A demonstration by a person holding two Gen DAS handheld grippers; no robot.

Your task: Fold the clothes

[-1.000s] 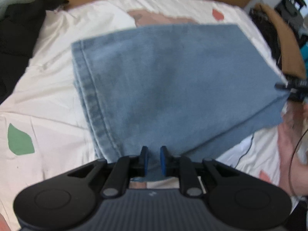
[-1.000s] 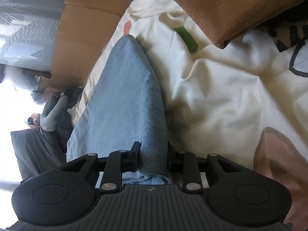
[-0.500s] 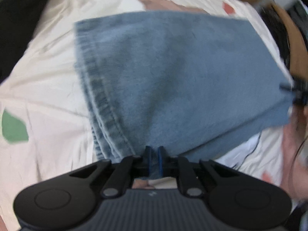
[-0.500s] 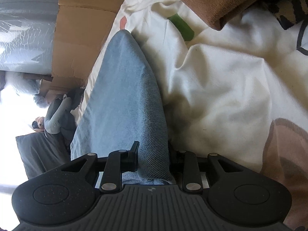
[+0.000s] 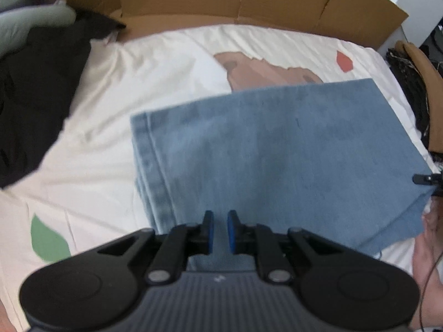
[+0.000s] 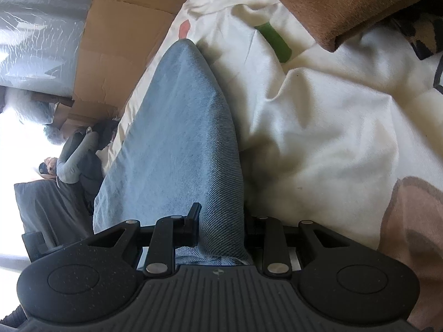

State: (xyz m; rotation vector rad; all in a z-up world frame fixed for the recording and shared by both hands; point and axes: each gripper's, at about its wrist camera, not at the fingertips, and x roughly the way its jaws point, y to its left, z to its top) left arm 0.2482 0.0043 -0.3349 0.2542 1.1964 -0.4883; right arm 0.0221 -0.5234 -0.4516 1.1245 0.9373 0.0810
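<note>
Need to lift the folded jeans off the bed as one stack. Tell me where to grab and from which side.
Grip the folded jeans at the near edge, where the left gripper sits, coming in low from the near side: layers stack flush there. The right gripper already clamps the right corner.
</note>
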